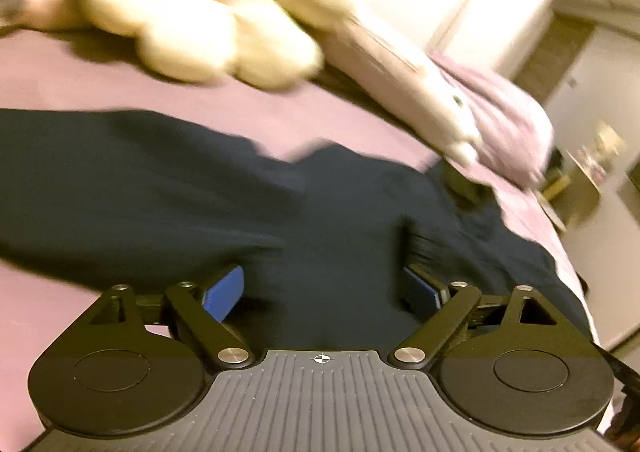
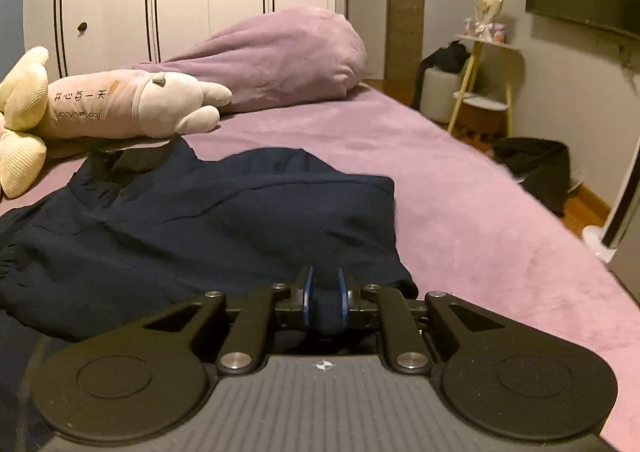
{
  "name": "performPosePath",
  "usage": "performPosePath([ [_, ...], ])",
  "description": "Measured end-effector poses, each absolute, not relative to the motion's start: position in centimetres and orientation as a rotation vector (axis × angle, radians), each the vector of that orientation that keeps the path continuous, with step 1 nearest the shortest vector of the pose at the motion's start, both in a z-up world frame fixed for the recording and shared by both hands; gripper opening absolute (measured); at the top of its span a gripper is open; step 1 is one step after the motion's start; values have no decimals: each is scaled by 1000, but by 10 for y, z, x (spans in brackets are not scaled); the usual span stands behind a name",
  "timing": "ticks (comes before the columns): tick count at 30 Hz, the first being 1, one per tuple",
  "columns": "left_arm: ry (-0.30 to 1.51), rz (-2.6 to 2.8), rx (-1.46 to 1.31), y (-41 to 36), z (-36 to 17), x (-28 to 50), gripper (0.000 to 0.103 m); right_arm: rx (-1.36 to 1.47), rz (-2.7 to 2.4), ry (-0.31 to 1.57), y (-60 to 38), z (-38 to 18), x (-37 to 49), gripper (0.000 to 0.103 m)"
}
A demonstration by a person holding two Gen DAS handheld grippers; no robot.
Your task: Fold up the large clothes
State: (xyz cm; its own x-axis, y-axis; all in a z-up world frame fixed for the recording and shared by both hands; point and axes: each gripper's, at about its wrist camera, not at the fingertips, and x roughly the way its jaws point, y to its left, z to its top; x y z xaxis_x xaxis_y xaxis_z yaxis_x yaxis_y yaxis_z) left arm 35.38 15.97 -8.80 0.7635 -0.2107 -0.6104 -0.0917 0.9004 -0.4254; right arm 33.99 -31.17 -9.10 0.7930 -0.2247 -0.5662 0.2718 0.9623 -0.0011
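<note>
The dark blue garment (image 2: 208, 220) lies rumpled on the purple bed (image 2: 460, 188), partly folded, with a bumpy edge near the plush toys (image 2: 132, 104). The right hand-held gripper (image 2: 323, 294) is pinched tight on a bunch of the blue cloth at the near edge. The left hand-held gripper (image 1: 324, 288) has its blue pads spread wide over the garment, with nothing squeezed between them. The left picture is blurry, so this gripper looks to be on the move. Only one corner is held, so if the right side pulls now, the cloth could drag crooked and the fold could come out lopsided. The pinch holds a thick bunch, so it might grab two layers and pull the fold open. The left one could also bump the toys or grab the wrong spot
</note>
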Motion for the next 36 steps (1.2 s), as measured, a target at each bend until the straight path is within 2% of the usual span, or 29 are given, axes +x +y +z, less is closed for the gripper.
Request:
performPosePath([
  [7, 693, 224, -638, 306, -113, 303, 93, 94, 56, 665, -182, -92, 356, 11],
  [12, 661, 376, -725, 378, -133, 292, 91, 54, 256, 706, -71, -107, 373, 9],
  [15, 607, 394, -837, 414, -143, 289, 86, 92, 304, 705, -32, -106, 391, 9],
  [19, 530, 453, -944, 448, -146, 293, 75, 110, 326, 681, 6, -101, 413, 9],
  [21, 508, 479, -985, 461, -150, 298, 64, 113, 331, 691, 23, -106, 421, 9],
  [23, 506, 501, -1015, 472, -154, 301, 42, 115, 337, 749, 34, -124, 421, 10],
  [24, 508, 506, -1024, 475, -155, 302, 38, 108, 334, 798, 38, -136, 424, 10],
  [26, 512, 494, -1038, 481, -160, 302, 23, 69, 341, 761, 41, -151, 414, 10],
  [29, 500, 461, -1048, 486, -158, 300, 15, 48, 351, 782, 43, -144, 418, 10],
  [34, 462, 411, -1011, 481, -138, 295, 12, 121, 324, 686, 33, -125, 405, 10],
  [36, 449, 383, -975, 475, -124, 297, 11, 117, 339, 755, 35, -142, 407, 11],
])
